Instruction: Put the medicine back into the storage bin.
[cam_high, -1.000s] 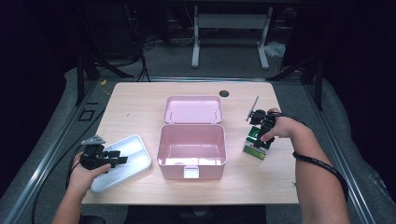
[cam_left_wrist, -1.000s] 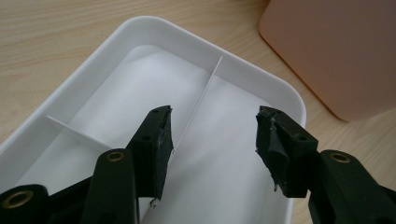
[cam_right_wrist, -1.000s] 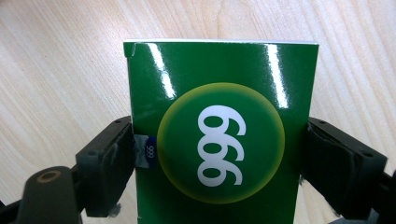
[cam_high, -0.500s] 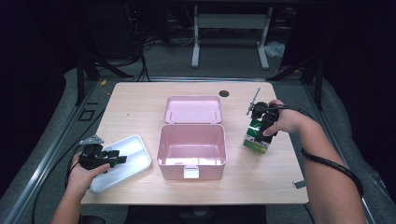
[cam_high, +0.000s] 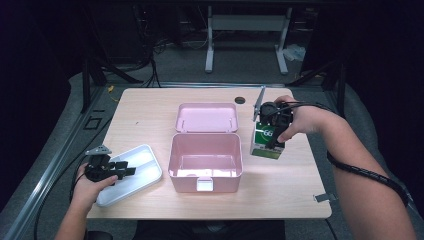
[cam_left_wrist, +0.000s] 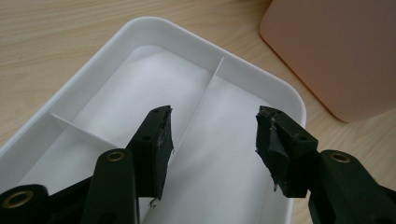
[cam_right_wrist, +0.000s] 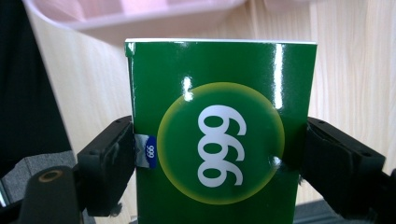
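Clamped on the two sides of a green box (cam_right_wrist: 219, 135) are the jaws of the right gripper (cam_right_wrist: 219, 161); in the right gripper view a yellow disc with "999" is seen on the box's face. In the high view the box (cam_high: 266, 141) is held at about 3 o'clock from the pink case (cam_high: 205, 161), just beside its wall, close over the table (cam_high: 140, 110); whether it touches the wood cannot be told. The case is seen open and empty, with its lid (cam_high: 206, 118) laid back flat at 12 o'clock.

Jaws of the left gripper (cam_left_wrist: 212, 140) are spread apart with nothing between them. They are held over a white tray (cam_left_wrist: 280, 88), which is split by thin dividers (cam_left_wrist: 201, 100) into compartments, all seen bare. In the high view the tray (cam_high: 150, 165) is found at 9 o'clock from the case, near the table's front left edge, with the left gripper (cam_high: 125, 167) over its near end.
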